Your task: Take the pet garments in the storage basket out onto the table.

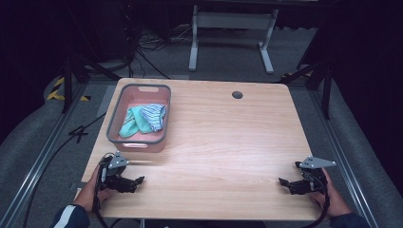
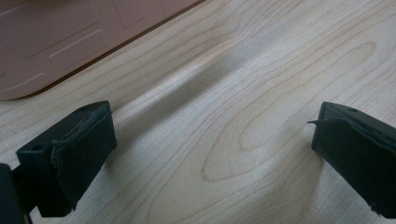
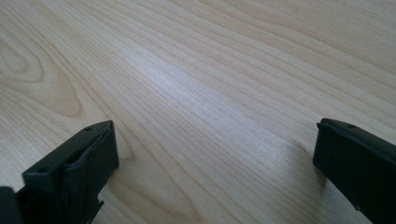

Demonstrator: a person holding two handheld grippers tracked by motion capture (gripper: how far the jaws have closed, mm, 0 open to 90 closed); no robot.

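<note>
A pink basket with a grey rim (image 1: 112, 124) stands at the table's left side, holding a teal sock (image 1: 130, 123) and a blue-and-white striped cloth (image 1: 154, 115). My left gripper (image 1: 137, 183) rests low at the front left corner, just in front of the basket, held by a hand in a dark sleeve. Its jaws stand wide open over bare wood (image 2: 212, 140), with the basket's pink wall (image 2: 60, 37) at the upper left. My right gripper (image 1: 284, 184) lies at the front right edge, pointing inward, also open over bare wood (image 3: 215, 144).
The light wooden table (image 1: 223, 142) has a round cable hole (image 1: 237, 94) near its far edge. Behind it stand a white desk frame (image 1: 233, 28) and cables on the grey floor. Black stand legs flank the table on both sides.
</note>
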